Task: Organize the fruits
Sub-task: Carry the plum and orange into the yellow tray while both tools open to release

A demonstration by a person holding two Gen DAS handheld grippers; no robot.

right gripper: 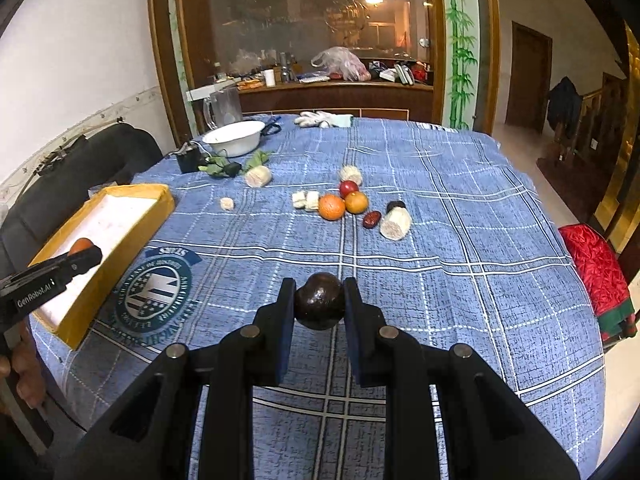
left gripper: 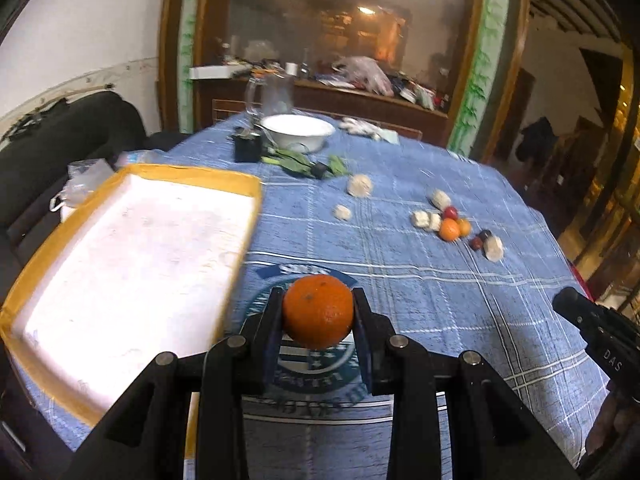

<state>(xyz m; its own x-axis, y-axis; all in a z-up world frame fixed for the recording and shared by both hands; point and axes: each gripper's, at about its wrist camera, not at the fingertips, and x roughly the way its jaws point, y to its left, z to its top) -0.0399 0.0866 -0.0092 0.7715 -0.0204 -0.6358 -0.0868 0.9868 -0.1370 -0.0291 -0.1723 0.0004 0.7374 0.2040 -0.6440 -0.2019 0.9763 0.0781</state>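
Observation:
My left gripper (left gripper: 318, 312) is shut on an orange (left gripper: 318, 311), held above the blue cloth just right of the yellow-rimmed white tray (left gripper: 248, 182). From the right wrist view that gripper (right gripper: 82, 254) hangs over the tray (right gripper: 164, 200). A dark round fruit (right gripper: 319, 300) is clamped in my right gripper (right gripper: 319, 302) above the table's middle. More fruit lies further back: two oranges (right gripper: 331, 207) (right gripper: 356, 202), a red fruit (right gripper: 349, 188), a red date (right gripper: 372, 219) and pale corn-like pieces (right gripper: 396, 222).
A white bowl (right gripper: 236, 138), a glass jug (right gripper: 222, 106), green leaves (right gripper: 218, 166), a black box (right gripper: 188, 160) and white gloves (right gripper: 320, 119) sit at the far edge. A dark sofa (right gripper: 100, 160) lies left, a red cushion (right gripper: 596, 272) right.

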